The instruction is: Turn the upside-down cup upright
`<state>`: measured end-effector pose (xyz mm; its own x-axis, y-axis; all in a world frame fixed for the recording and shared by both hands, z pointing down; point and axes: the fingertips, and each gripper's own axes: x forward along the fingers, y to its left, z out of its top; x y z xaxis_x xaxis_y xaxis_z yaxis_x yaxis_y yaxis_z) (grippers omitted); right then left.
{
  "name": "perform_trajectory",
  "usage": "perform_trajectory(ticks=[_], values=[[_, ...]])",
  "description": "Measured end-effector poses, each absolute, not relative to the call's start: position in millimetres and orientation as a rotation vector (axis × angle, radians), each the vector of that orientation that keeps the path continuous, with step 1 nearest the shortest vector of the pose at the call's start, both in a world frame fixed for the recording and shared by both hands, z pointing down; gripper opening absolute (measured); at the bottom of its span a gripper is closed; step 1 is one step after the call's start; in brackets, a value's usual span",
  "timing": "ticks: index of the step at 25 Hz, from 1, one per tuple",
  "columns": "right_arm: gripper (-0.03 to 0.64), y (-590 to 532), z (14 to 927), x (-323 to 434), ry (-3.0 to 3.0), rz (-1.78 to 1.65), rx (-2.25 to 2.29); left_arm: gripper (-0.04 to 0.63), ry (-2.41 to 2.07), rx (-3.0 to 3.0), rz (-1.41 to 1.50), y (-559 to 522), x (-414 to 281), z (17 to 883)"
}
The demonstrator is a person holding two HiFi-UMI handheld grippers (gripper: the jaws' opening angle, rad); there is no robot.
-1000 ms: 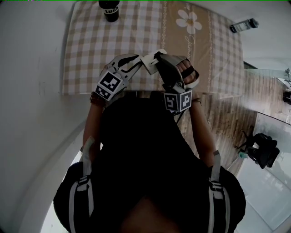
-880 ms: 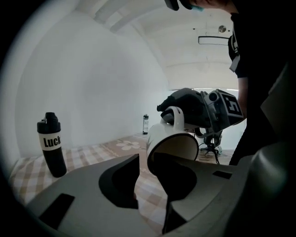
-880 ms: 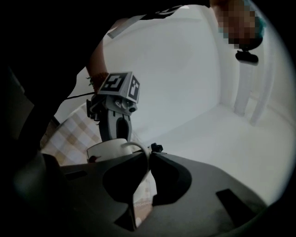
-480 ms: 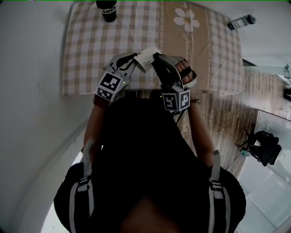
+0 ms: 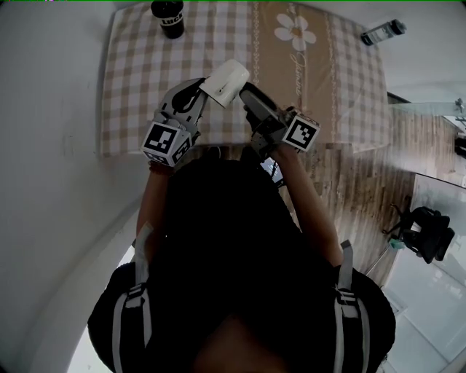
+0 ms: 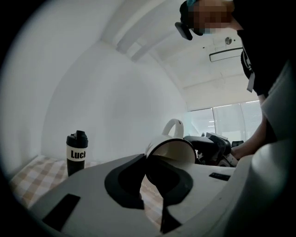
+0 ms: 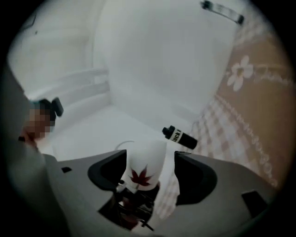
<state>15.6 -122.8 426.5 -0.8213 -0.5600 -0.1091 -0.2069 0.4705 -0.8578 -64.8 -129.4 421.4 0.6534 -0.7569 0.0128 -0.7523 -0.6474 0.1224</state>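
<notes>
A white cup [image 5: 227, 80] with a red maple leaf [image 7: 138, 177] hangs above the near edge of the checked tablecloth [image 5: 145, 65]. It lies tilted on its side. In the left gripper view its mouth [image 6: 173, 150] faces the camera and its handle [image 6: 172, 127] points up. My left gripper [image 5: 206, 95] [image 6: 147, 172] is shut on the cup's rim. My right gripper [image 5: 245, 95] [image 7: 150, 163] has just been opening; the cup's body sits between its wide jaws and the pads do not touch it.
A black bottle [image 5: 169, 16] [image 6: 77, 152] [image 7: 179, 137] stands at the table's far left. A second bottle [image 5: 384, 30] lies beyond the far right corner. A daisy print [image 5: 295, 30] marks the cloth. White wall is at the left, wooden floor [image 5: 364, 182] at the right.
The left gripper has risen and carried the cup up and forward over the cloth. The right gripper has let go of the cup, opened, and its marker cube has turned.
</notes>
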Motion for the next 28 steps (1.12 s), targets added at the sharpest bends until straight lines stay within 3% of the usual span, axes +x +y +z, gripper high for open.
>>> perform_trajectory(ticks=[6,16,22,25,28], values=[[0.364,-127,410,-9,2.227,-1.4,-0.404,0.034,-1.212,2.829,-0.059,-117,-45,418],[0.364,-127,414,-4,2.296,-1.362,-0.42,0.044,-1.153,2.946,0.095,-117,-34,423],[0.362,-144,428,28,2.315,-1.307,-0.638,0.118,-1.071,2.973,0.115,-115,-31,432],[0.362,-152,433,46,2.484,-1.126,-0.856,0.164,-1.008,2.967,0.141,-112,-34,434],[0.362,-156,433,58,2.715,-0.758,-1.126,0.164,-0.922,3.002,0.2,-104,-24,432]])
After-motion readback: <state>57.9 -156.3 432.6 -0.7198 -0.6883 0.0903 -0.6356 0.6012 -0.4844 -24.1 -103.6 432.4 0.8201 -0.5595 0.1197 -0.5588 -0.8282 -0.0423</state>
